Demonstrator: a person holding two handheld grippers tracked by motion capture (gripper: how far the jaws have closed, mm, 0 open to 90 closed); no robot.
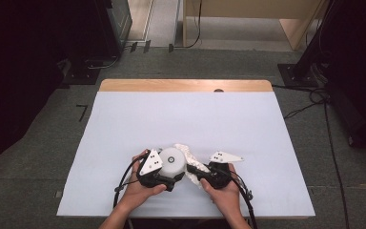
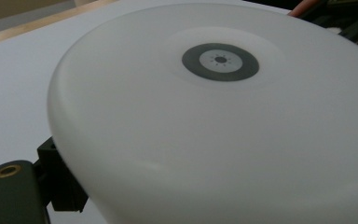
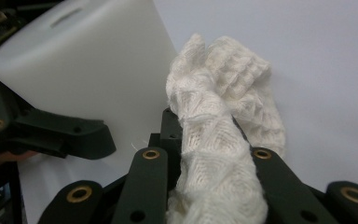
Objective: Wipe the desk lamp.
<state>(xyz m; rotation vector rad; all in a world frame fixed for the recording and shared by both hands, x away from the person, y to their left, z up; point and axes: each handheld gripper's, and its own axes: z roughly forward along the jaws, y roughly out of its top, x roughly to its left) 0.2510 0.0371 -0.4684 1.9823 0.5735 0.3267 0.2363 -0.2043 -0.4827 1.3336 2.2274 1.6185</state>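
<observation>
Nearest me, my right gripper (image 3: 200,186) is clamped on a white knitted cloth (image 3: 223,121); jaws nearly together with the fabric bunched between them, loose end flopping forward past the tips. I judge the cloth soft, light and limp: it won't hold a shape, it'll drag and fold wherever I push it, no slip risk since the weave bites on the pads. Best hold is where I have it, a thick bunch close to the jaw roots, leaving a free wad out front to wipe with. Just left of that, my left gripper (image 1: 158,177) has the white plastic vessel (image 2: 214,116) tipped on its side near the front edge of the table (image 1: 124,124), flat base with a grey ring mark (image 2: 220,61) facing up at the high camera. One black jaw sits against its rim in the left gripper view, so I read it as gripped across the body, but I can't see the second pad, so I can't tell for sure. Vessel looks stiff, smooth, probably light and hollow; glossy wall means it could rotate or squirt out under side load from the cloth. I'd hold it across the widest part, near the rim. Cloth touches the vessel's wall on its right. Beyond them the white table cover is bare, wooden edge (image 1: 186,85) at the far side
</observation>
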